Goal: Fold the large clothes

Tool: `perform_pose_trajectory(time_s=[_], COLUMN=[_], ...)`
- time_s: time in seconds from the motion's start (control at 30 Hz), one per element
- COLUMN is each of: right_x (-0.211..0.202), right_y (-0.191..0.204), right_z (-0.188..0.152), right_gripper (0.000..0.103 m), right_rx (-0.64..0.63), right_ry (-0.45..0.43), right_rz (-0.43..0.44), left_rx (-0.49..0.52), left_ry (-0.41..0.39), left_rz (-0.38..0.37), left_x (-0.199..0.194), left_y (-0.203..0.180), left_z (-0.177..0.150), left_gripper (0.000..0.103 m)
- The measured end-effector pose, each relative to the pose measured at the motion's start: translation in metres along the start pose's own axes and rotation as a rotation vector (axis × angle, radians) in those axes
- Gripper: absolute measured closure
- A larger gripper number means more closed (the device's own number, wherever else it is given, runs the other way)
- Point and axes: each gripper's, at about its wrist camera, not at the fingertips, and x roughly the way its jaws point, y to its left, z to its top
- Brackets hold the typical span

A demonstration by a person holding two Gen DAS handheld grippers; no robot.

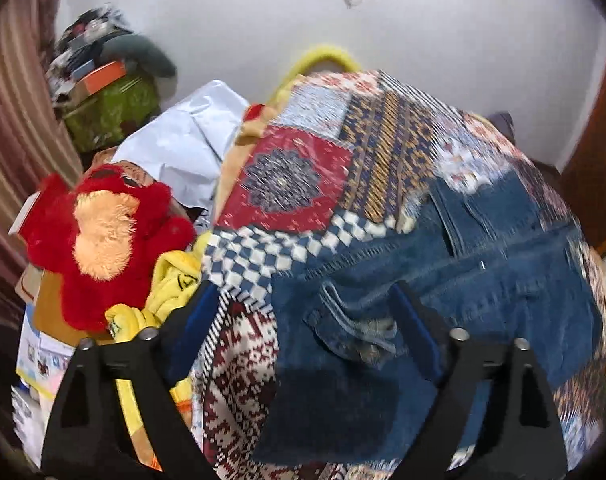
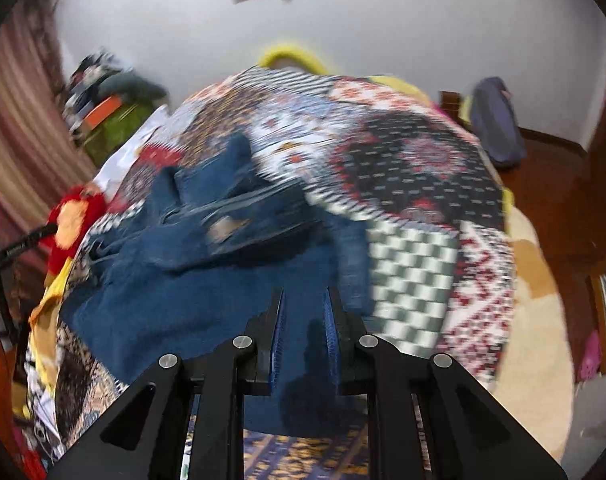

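Left gripper (image 1: 303, 344): fingers spread wide, gripping nothing, hanging over the waistband end of the jeans (image 1: 423, 280), belt loop and button just ahead at twelve o'clock. Jeans lying on the patchwork bedspread (image 1: 295, 184), long axis running toward two o'clock in the left wrist view; red plush toy (image 1: 103, 240) off at nine o'clock. Right gripper (image 2: 303, 304): fingers nearly closed, narrow gap, no cloth visibly pinched; denim directly beneath and stretching toward eleven o'clock. Judged: both hands near, left nearer the waistband, right nearer the leg end.
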Motion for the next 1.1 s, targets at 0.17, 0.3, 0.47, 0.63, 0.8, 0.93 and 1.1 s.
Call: perform_pose_trajectory(time_s=[0.17, 0.3, 0.47, 0.63, 0.8, 0.93, 1.1], right_x=[0.030, 0.055, 0.087, 0.116, 0.126, 0.135, 0.124], right_y=[0.033, 0.049, 0.063, 0.061, 0.042, 0.036, 0.052], right_z=[-0.002, 0.002, 0.015, 0.041, 0.066, 0.061, 0.049], right_gripper=[0.089, 0.089, 0.089, 0.089, 0.089, 0.089, 0.089], right_rx=[-0.048, -0.055, -0.093, -0.098, -0.043, -0.040, -0.167], right_ry=[0.049, 0.091, 0.134, 0.125, 0.019, 0.017, 0.030], right_rz=[0.043, 0.073, 0.065, 0.024, -0.042, -0.050, -0.173], left_rx=[0.104, 0.165, 0.116, 0.075, 0.028, -0.044, -0.167], left_ry=[0.126, 0.250, 0.227, 0.149, 0.134, 0.175, 0.230], left_rz=[-0.031, -0.013, 0.021, 0.083, 0.065, -0.013, -0.160], left_x=[0.032, 0.080, 0.110, 0.120, 0.124, 0.129, 0.118], left_y=[-0.021, -0.036, -0.034, -0.018, -0.006, 0.014, 0.041], left_z=[-0.035, -0.057, -0.042, -0.006, 0.009, -0.002, -0.006], left_gripper=[0.011, 0.011, 0.011, 0.011, 0.010, 0.000, 0.000])
